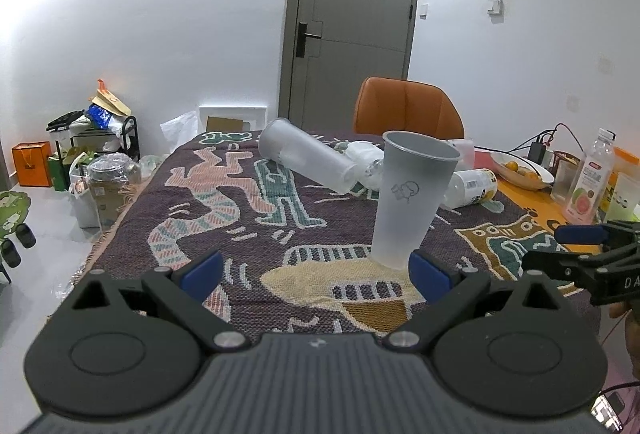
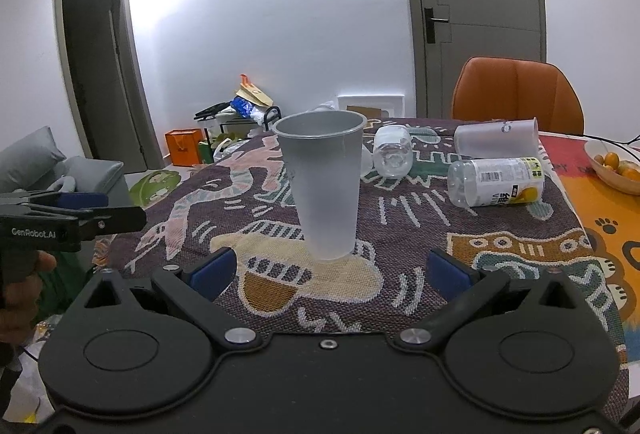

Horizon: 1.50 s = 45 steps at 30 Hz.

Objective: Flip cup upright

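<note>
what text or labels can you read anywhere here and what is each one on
"GenRobot.AI": white print on the side of the black left gripper, seen in the right wrist view.
"DA", cut off by the frame edge: on the black right gripper, in the left wrist view.
Small line drawing, no words: on the upright frosted grey plastic cup.
Too small or blurred to read: the label and barcode on the clear plastic bottle lying on its side, and the label on the standing guava drink bottle.
</note>
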Available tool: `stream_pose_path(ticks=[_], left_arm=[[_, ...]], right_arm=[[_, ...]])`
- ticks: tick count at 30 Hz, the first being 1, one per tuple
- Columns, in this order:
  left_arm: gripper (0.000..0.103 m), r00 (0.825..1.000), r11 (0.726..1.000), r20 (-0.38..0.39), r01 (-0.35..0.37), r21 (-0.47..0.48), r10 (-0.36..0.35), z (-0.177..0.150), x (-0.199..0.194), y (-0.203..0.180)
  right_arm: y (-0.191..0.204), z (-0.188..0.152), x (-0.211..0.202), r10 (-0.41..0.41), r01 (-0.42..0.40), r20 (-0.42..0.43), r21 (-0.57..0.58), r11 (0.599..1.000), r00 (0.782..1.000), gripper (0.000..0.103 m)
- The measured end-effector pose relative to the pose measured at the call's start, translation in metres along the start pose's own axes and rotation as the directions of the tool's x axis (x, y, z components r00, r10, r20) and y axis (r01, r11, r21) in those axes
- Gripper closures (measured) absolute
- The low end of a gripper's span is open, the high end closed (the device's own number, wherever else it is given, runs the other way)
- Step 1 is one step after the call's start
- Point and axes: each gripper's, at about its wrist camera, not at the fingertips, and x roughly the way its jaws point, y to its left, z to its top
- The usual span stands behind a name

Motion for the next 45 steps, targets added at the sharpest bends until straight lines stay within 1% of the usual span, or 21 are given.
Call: stream_pose_path(ticks=[33,39,45], left_arm=[[0.005,1.0,1.0,0.014,0.002,0.005,-0.002,0.0027,-0.0056,-0.0005],[0.005,1.0,1.0,0.016,0.008,0.03,-0.008,0.0038,-0.0084,-0.0045],[0.005,1.0,1.0,0.016,0.004,0.024,-0.004,0.0045,-0.0087,-0.0056]], right_arm=[[0.0022,0.0013,-0.0013,0.001,-0.001,-0.002,-0.003,1.0,1.0,0.0],[0.0019,0.0012,-0.0013,0.0,0.0,-0.002,-0.003,1.0,1.0,0.0],[0.0013,0.0022,-0.0022,-0.004,0.004,-0.001,-0.003,1.0,1.0,0.0]])
